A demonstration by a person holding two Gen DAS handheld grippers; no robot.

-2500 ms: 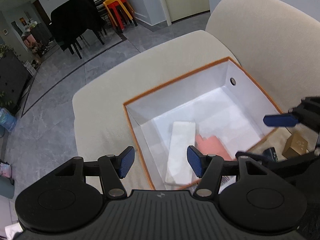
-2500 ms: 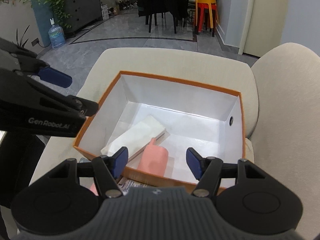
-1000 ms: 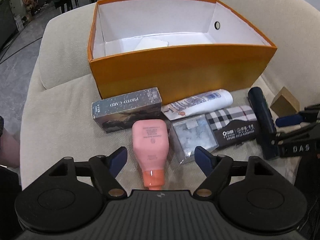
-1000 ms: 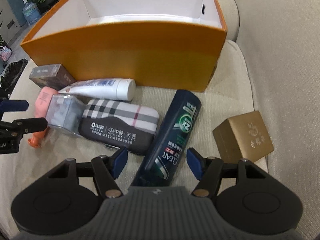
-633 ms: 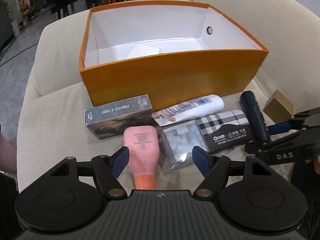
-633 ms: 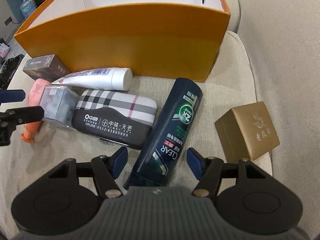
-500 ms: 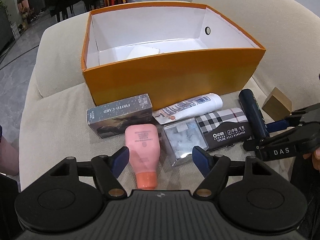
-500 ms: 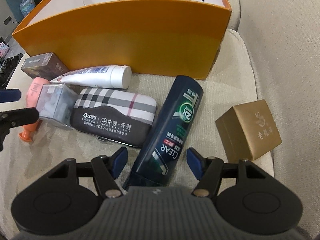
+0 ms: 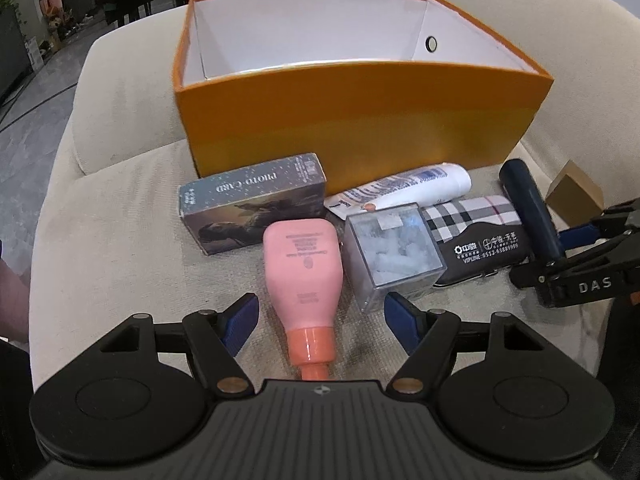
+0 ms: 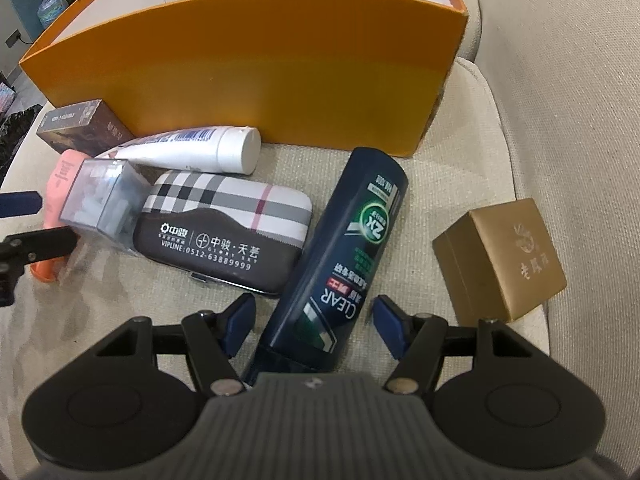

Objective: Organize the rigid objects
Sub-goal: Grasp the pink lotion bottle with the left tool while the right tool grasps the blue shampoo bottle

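beige sofa cushion (image 9: 100,216) carries everything, with a grey tiled floor and dark furniture far behind it.

the left hand-held gripper (image 9: 320,318) stands apart; its jaws have just narrowed a little, the pads either side of the pink bottle (image 9: 304,268) but not pressing on it. that bottle lies cap toward the gripper, one of it. judged light, smooth plastic, a bit slippery; its flat body between the pads looks the best hold, not the narrow orange neck.

the right hand-held gripper (image 10: 314,320) is also apart, straddling the lower end of the dark shampoo bottle (image 10: 344,256), one of it, no contact seen. probably the heaviest piece here, round and slick, so a grip across mid-body would stop it rolling.

outward from the left gripper: one clear plastic box (image 9: 394,252) touching the pink bottle's right, one photo card box (image 9: 252,204) just beyond, one white tube (image 9: 404,188) (soft, squeezable), one plaid case (image 10: 224,220) between the clear box and the shampoo. right of the right gripper, one gold box (image 10: 500,258), stiff card, well apart.

beyond all, one orange box (image 9: 360,120), open.
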